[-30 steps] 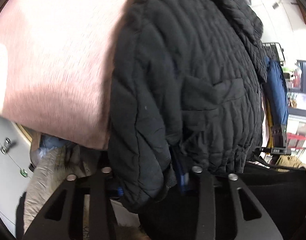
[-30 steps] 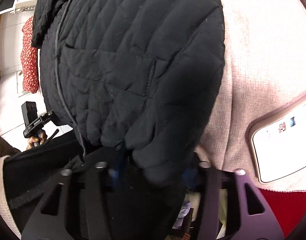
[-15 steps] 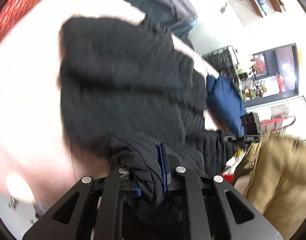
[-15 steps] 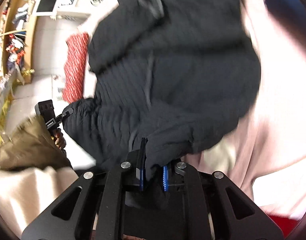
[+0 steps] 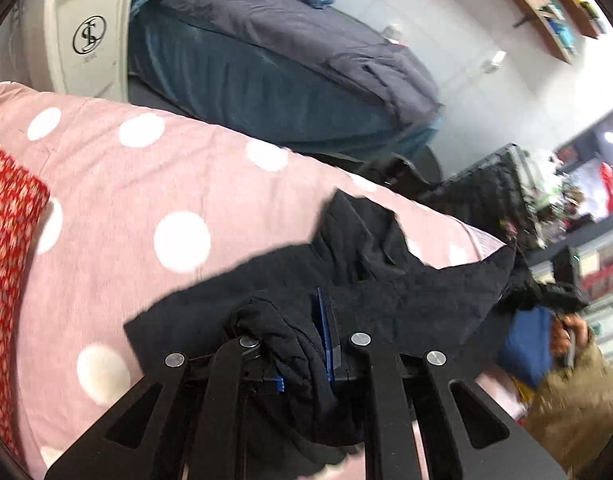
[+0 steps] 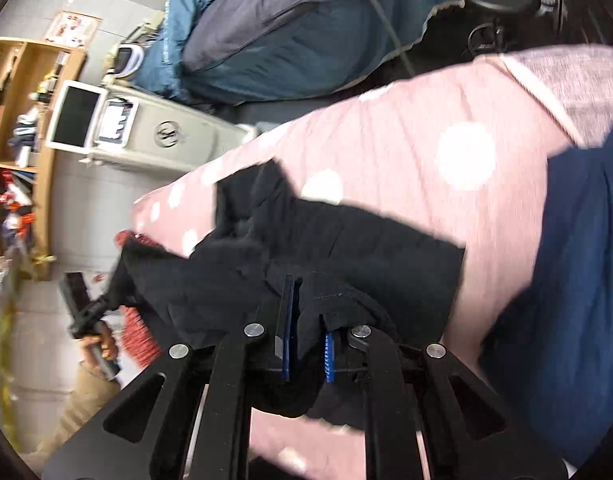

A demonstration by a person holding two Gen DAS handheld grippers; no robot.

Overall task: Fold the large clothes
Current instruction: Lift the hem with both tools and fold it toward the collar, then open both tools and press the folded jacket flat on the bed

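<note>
A black quilted jacket [image 5: 406, 280] lies stretched over a pink sheet with white dots [image 5: 126, 200]. My left gripper [image 5: 302, 344] is shut on a bunched edge of the jacket, its blue pads [image 5: 324, 328] pinching the cloth. In the right wrist view the jacket [image 6: 346, 248] spreads over the same pink sheet [image 6: 426, 132]. My right gripper [image 6: 306, 340] is shut on another edge of it, with cloth between the blue pads [image 6: 286, 320]. The jacket hangs taut between the two grippers.
A dark blue garment [image 6: 578, 280] lies on the sheet at the right. A red patterned cloth [image 5: 6, 260] lies at the left edge. Behind stand a heap of blue-grey bedding [image 5: 286, 52], a beige machine [image 5: 90, 28] and wooden shelves [image 6: 22, 140].
Both grippers have swung the jacket up and forward from hanging to nearly flat over the pink sheet. Both stay shut on its edge. The view now looks across the bed.
</note>
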